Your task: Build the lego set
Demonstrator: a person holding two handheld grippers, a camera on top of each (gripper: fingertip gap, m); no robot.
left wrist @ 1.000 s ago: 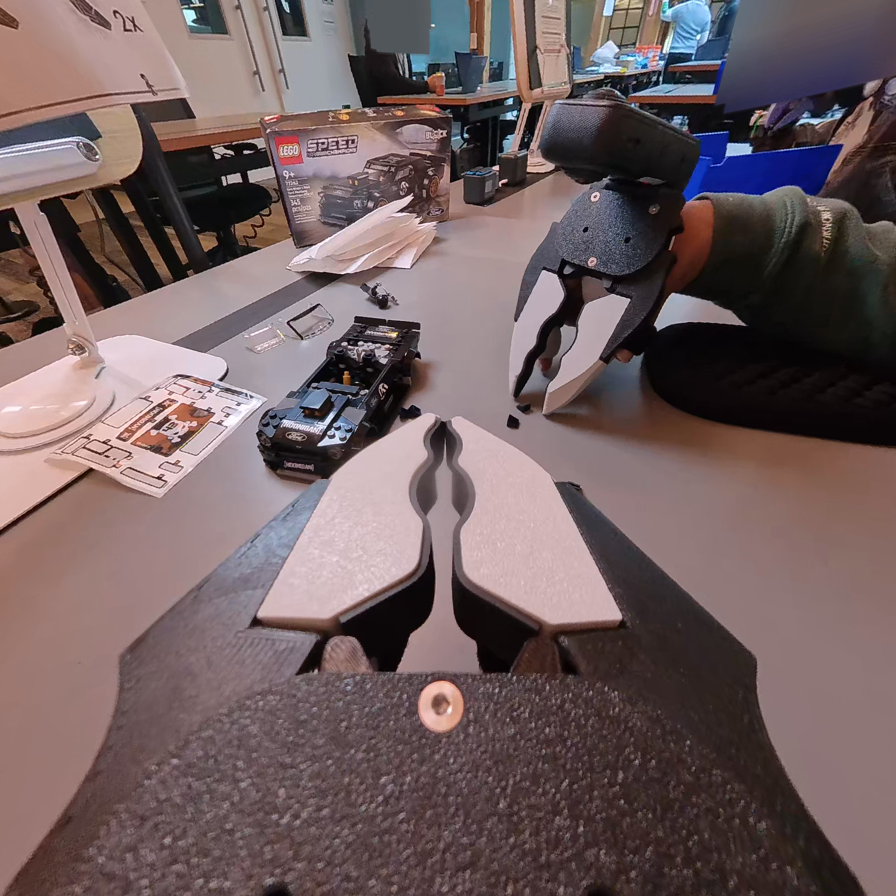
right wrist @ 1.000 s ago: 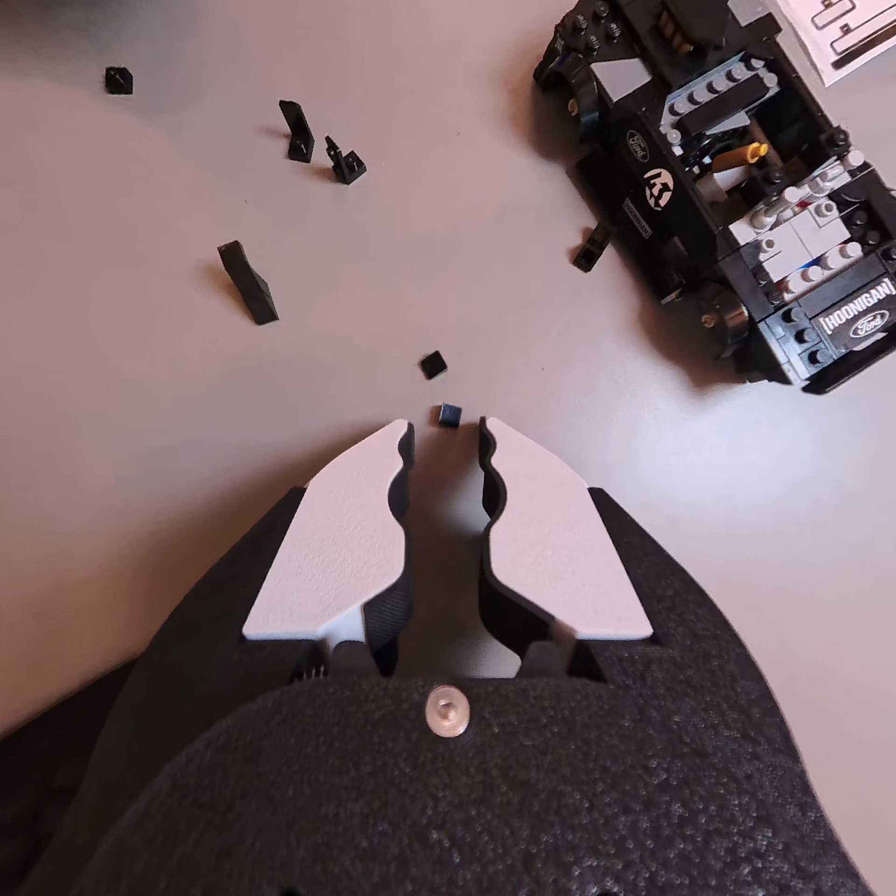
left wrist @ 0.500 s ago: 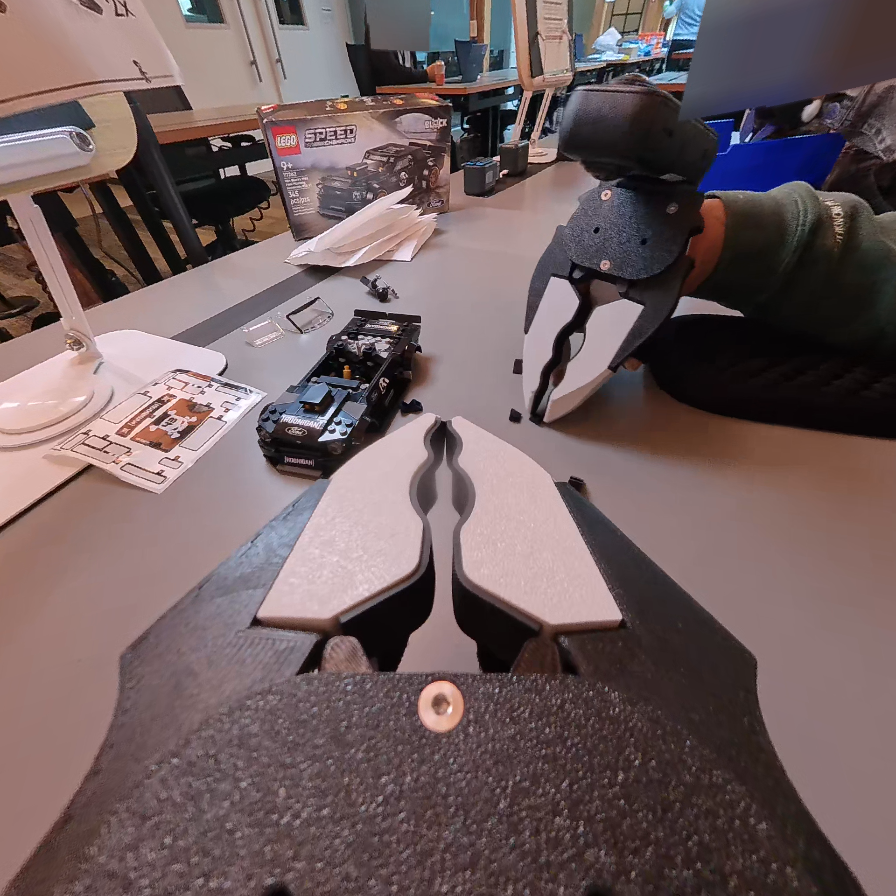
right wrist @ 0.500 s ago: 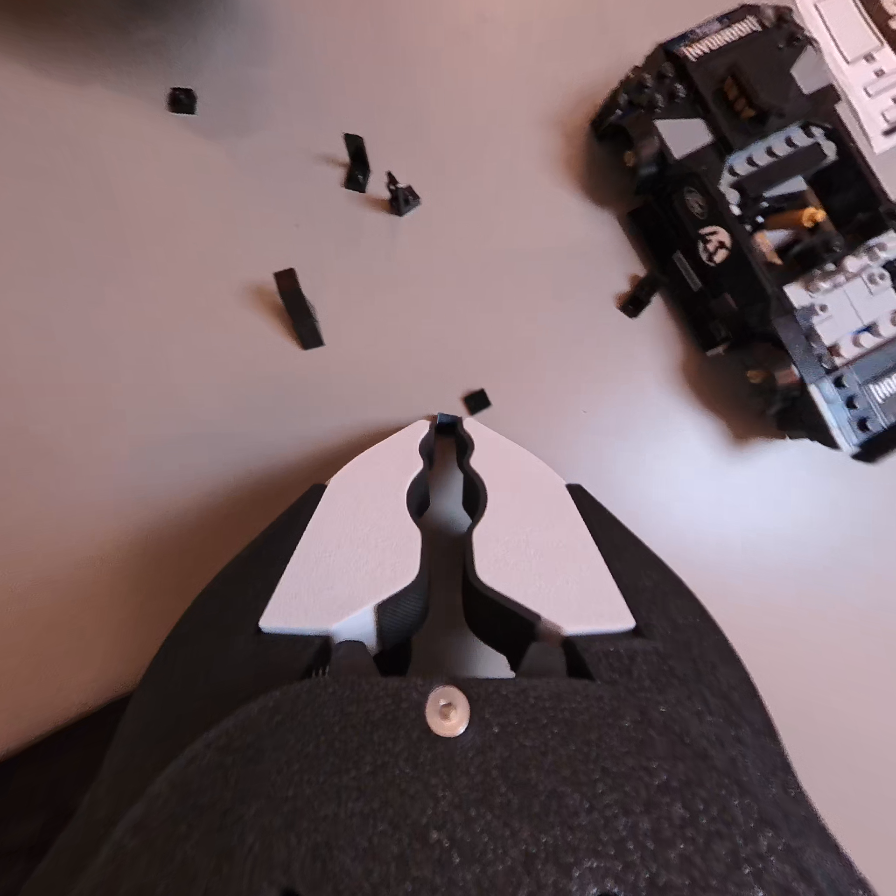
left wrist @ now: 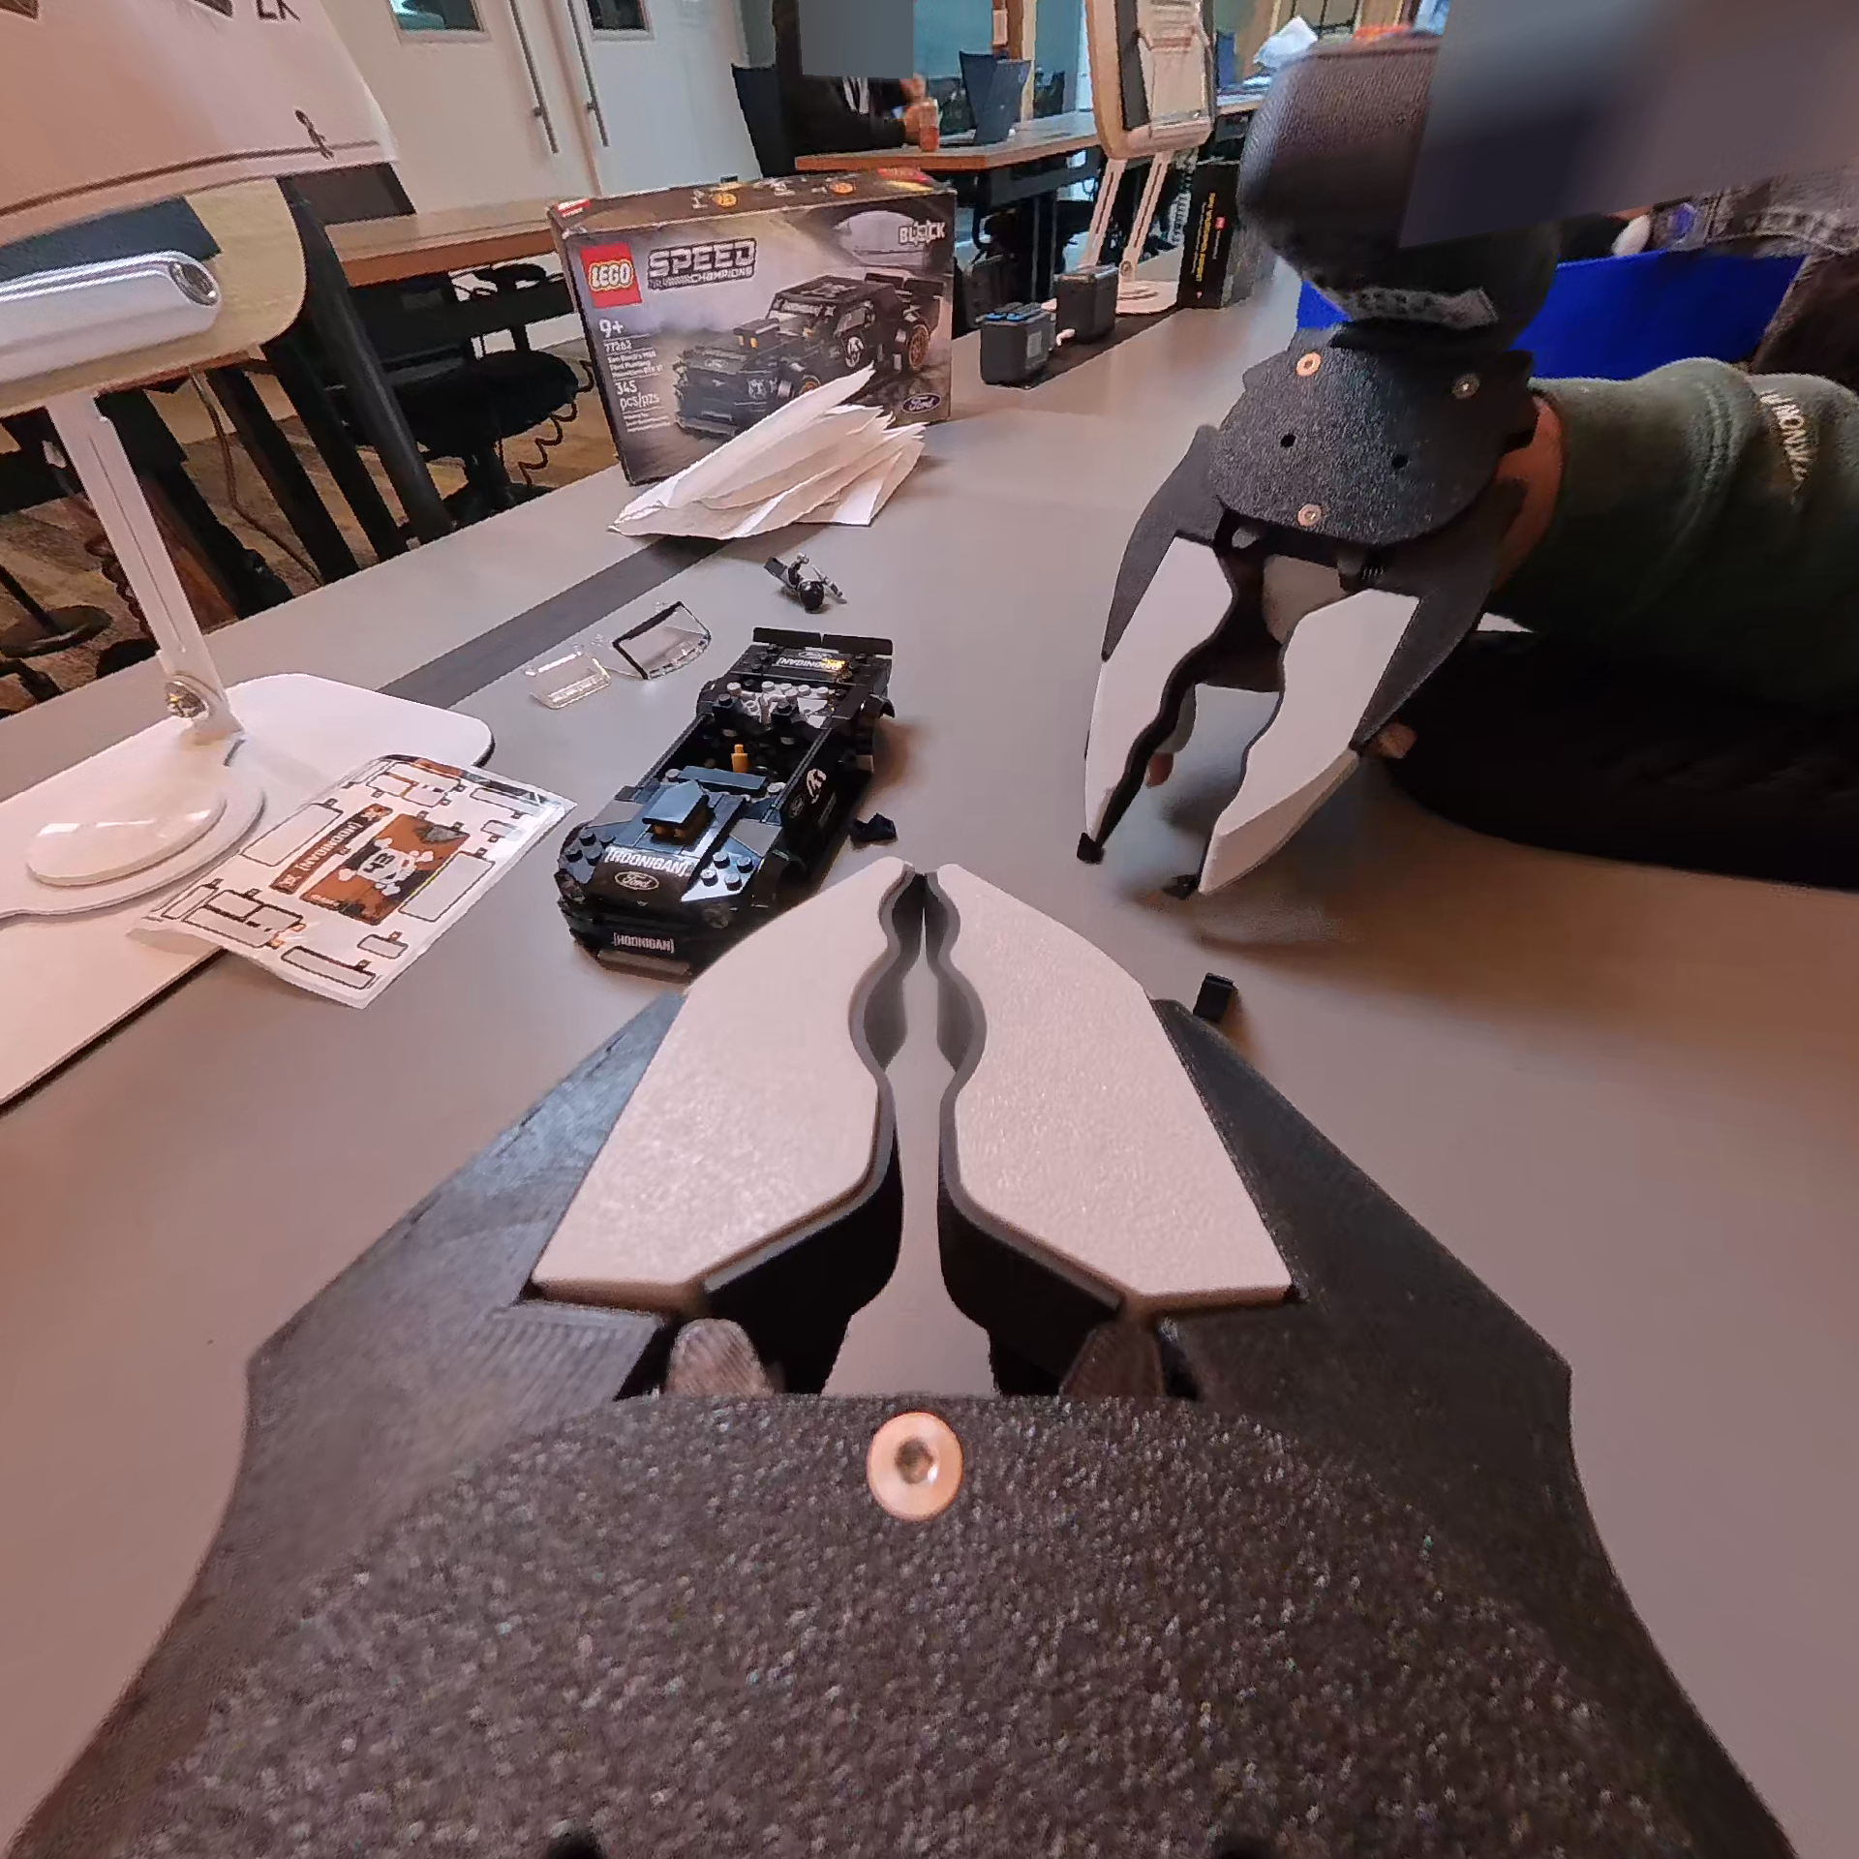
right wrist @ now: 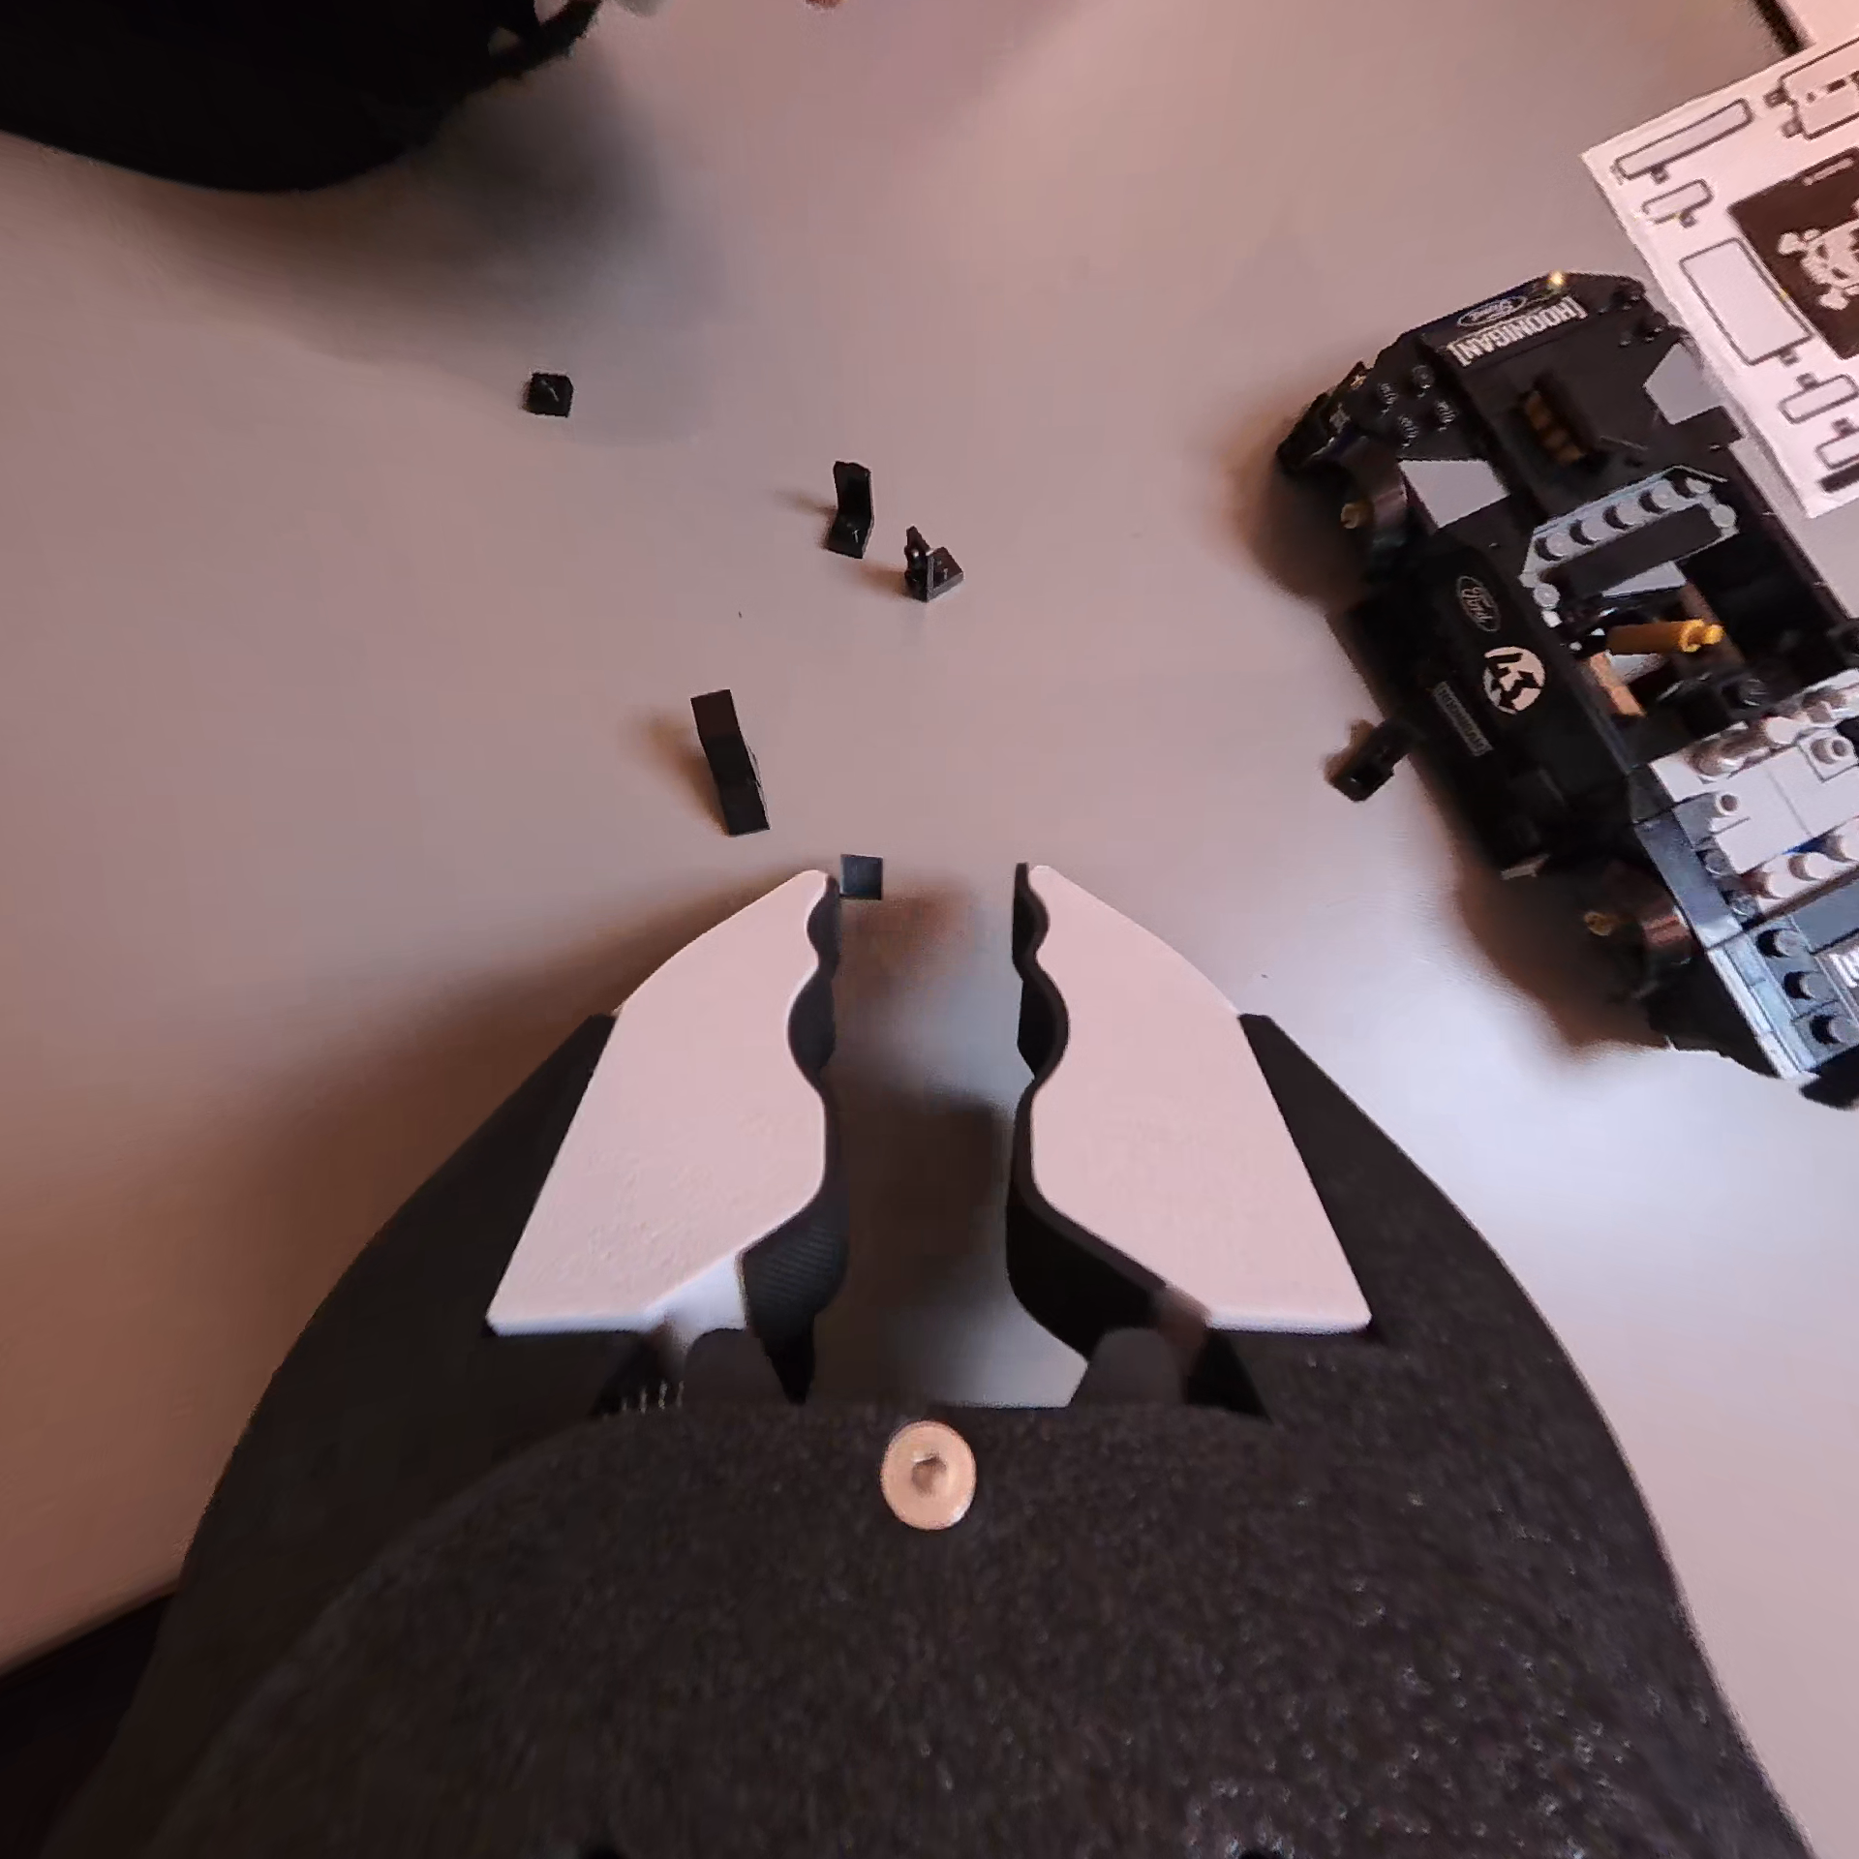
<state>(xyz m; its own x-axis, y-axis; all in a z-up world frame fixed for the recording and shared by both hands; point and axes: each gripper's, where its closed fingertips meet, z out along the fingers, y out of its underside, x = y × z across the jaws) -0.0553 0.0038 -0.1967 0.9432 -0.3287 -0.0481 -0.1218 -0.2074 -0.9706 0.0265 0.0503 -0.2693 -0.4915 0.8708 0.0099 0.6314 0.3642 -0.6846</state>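
Observation:
The partly built black Lego car (left wrist: pixel 724 805) lies on the grey table, left of centre; it also shows at the right in the right wrist view (right wrist: pixel 1610 684). My left gripper (left wrist: pixel 923 885) is shut and empty, just in front of the car's nose. My right gripper (right wrist: pixel 925 885) is open, tips down near the table; it also shows in the left wrist view (left wrist: pixel 1147 865). A small black tile (right wrist: pixel 862 875) sits against its left fingertip. A long black brick (right wrist: pixel 729 762), two small brackets (right wrist: pixel 850 508) (right wrist: pixel 931 568) and another black bit (right wrist: pixel 550 392) lie beyond.
The Lego box (left wrist: pixel 765 302) and white paper bags (left wrist: pixel 785 473) stand behind the car. A sticker sheet (left wrist: pixel 352 875) and a white lamp base (left wrist: pixel 131 795) lie to the left. Two clear windscreen pieces (left wrist: pixel 664 639) and a small black part (left wrist: pixel 805 583) lie behind the car. My hands' fingertips stand some 12 cm from each other. Measured from the fingertips, the long black brick (right wrist: pixel 729 762) is 4 cm or so from the right gripper and 11 cm from the left. My left wrist view (left wrist: pixel 1213 998) looks at it from another angle. My left gripper's tips are some 12 cm from the black bit (right wrist: pixel 550 392).
My right gripper closed on the small black tile half a second ago and has now opened again and shifted; the tile rests by its left fingertip. My left gripper stayed shut.

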